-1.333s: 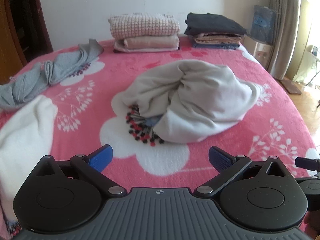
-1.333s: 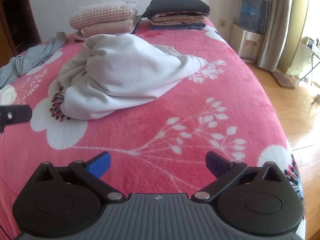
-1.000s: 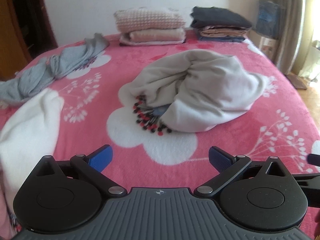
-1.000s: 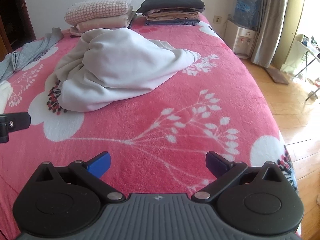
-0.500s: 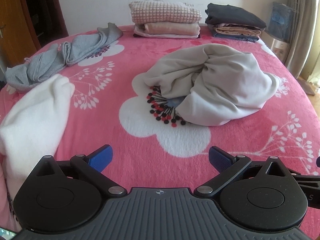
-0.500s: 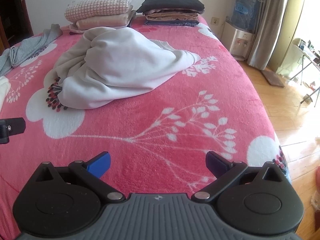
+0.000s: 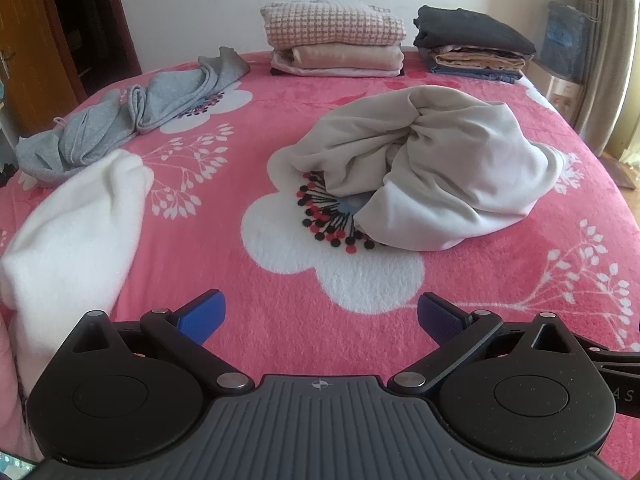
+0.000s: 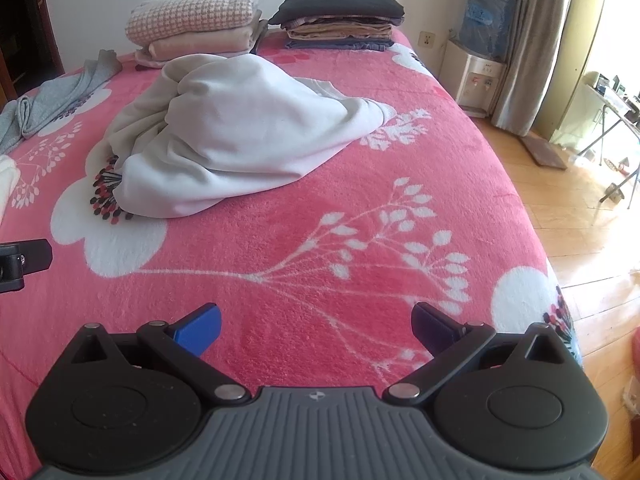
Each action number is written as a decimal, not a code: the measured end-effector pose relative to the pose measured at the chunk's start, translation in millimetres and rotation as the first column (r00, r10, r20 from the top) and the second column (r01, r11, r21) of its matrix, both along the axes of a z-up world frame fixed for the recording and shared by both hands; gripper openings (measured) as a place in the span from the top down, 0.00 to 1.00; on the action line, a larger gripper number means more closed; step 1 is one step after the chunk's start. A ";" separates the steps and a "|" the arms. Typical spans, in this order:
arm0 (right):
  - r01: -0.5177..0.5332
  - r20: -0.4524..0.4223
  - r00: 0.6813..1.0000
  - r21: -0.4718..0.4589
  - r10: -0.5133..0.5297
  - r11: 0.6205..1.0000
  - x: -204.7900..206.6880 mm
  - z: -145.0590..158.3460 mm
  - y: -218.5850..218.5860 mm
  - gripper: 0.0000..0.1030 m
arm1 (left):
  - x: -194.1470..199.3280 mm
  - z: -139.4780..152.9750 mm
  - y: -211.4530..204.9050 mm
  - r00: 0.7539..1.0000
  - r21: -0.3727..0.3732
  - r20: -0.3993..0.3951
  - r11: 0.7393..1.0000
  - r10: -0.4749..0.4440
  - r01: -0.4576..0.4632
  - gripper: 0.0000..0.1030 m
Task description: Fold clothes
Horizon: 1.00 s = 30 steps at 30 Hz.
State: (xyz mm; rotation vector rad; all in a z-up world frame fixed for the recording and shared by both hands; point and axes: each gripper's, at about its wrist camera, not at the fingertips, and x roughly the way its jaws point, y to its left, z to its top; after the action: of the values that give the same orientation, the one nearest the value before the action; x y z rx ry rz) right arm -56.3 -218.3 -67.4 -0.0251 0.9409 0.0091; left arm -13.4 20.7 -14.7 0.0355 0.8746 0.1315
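Hovering grippers (image 7: 321,316) (image 8: 316,325), crumpled garment (image 7: 432,168) ahead

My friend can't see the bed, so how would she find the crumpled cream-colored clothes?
Start at the pink flowered blanket. In its middle lies the cream heap, partly covering a big white flower with red and black dots. Unlike the grey garment and the fluffy white one, it sits bunched high, alone in the centre.

left gripper (image 7: 320,316): pulled back and leftward from the crumpled cream garment (image 7: 432,168)
right gripper (image 8: 316,326): backed off slightly
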 end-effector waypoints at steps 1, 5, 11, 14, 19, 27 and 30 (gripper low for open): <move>0.000 0.000 1.000 0.000 0.000 1.000 -0.2 0.1 0.1 0.00 | -0.2 0.0 0.0 1.000 0.000 0.000 1.000 0.000 0.000 0.00; -0.003 -0.003 1.000 0.000 0.003 1.000 -1.0 0.6 0.3 0.00 | -0.7 0.3 0.8 1.000 -0.001 -0.002 1.000 0.002 -0.002 0.00; 0.000 0.002 1.000 0.003 0.000 1.000 -2.2 3.0 1.0 0.00 | -1.2 0.9 2.9 1.000 -0.005 -0.004 1.000 0.011 -0.011 0.00; -0.002 0.001 1.000 0.002 0.002 1.000 -2.2 2.7 1.7 0.00 | -1.3 1.3 3.4 1.000 -0.003 -0.006 1.000 0.013 -0.013 0.00; -0.003 0.001 1.000 0.004 0.003 1.000 -1.7 3.4 2.8 0.00 | -0.8 1.7 4.0 1.000 -0.002 -0.009 1.000 0.015 -0.015 0.00; -0.002 -0.001 1.000 0.006 0.002 1.000 -2.0 3.8 2.7 0.00 | -1.2 0.7 5.7 1.000 -0.004 -0.013 1.000 0.023 -0.024 0.00; -0.001 -0.001 1.000 0.006 0.001 1.000 -2.0 4.0 2.5 0.00 | -1.8 0.6 5.6 1.000 -0.002 -0.012 1.000 0.022 -0.022 0.00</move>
State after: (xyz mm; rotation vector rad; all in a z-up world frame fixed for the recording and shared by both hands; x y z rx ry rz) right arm -58.3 -215.8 -63.4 -0.0198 0.9415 0.0125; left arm -15.2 26.3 -14.1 0.0244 0.8876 0.1508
